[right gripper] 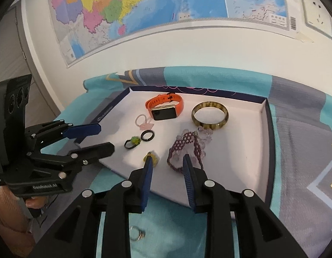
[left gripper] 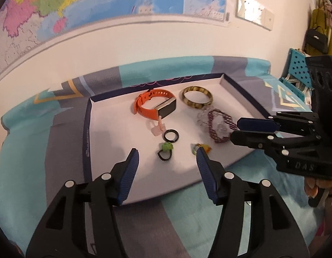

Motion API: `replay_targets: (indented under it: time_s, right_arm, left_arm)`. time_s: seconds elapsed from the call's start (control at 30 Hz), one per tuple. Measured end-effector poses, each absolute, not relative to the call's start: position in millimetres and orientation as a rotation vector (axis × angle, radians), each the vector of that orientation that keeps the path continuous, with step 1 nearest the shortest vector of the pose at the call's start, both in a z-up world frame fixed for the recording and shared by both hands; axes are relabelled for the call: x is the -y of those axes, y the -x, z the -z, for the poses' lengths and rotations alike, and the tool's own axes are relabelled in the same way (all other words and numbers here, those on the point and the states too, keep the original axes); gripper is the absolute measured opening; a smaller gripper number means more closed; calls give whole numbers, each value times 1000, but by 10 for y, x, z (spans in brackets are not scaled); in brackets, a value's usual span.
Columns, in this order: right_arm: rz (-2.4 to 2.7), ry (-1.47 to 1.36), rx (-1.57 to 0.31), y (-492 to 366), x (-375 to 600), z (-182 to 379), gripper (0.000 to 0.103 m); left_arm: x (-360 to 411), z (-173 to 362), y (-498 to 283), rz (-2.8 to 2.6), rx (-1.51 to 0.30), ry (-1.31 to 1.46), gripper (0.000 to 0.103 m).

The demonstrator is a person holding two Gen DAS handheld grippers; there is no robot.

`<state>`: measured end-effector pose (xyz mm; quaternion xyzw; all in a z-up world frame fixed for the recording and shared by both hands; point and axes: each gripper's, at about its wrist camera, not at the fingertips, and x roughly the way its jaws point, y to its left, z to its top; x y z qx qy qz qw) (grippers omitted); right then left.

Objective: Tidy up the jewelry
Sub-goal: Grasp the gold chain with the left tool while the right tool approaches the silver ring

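A white tray (left gripper: 114, 133) with a dark rim holds an orange watch (left gripper: 155, 105), a brown bangle (left gripper: 197, 100), a purple bead bracelet (left gripper: 217, 126), a black ring (left gripper: 171, 135), a green-stone ring (left gripper: 166, 149), a pink charm (left gripper: 158, 129) and a yellow piece (left gripper: 201, 148). My left gripper (left gripper: 167, 159) is open and empty above the tray's near edge. My right gripper (right gripper: 167, 163) is open and empty over the near edge, just short of the bracelet (right gripper: 187, 148) and yellow piece (right gripper: 152, 160). A silver ring (right gripper: 137, 234) lies on the cloth below it.
The tray (right gripper: 241, 172) sits on a teal and grey patterned cloth (left gripper: 26, 150). A white wall with a map (right gripper: 144, 10) stands right behind. A blue pegboard crate (left gripper: 299, 73) is at the far right.
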<state>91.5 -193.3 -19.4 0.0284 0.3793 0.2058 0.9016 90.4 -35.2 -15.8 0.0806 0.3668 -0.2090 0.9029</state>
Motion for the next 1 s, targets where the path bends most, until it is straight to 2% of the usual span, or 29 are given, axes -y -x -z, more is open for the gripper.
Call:
replay_targets:
  time_s: [0.27, 0.7, 0.9, 1.0]
  right_arm:
    - [-453, -70, -803, -511, 2041, 257, 33]
    - [-450, -38, -853, -205, 1926, 440, 34]
    - [-433, -42, -850, -195, 1939, 437, 34]
    - [-432, -47, -848, -191, 1948, 435, 35]
  left_arm:
    - [349, 157, -514, 532, -731, -179, 55]
    - [591, 483, -383, 562, -822, -201, 53]
    - [714, 543, -472, 570, -857, -210, 51]
    - [779, 561, -520, 562, -870, -216, 45]
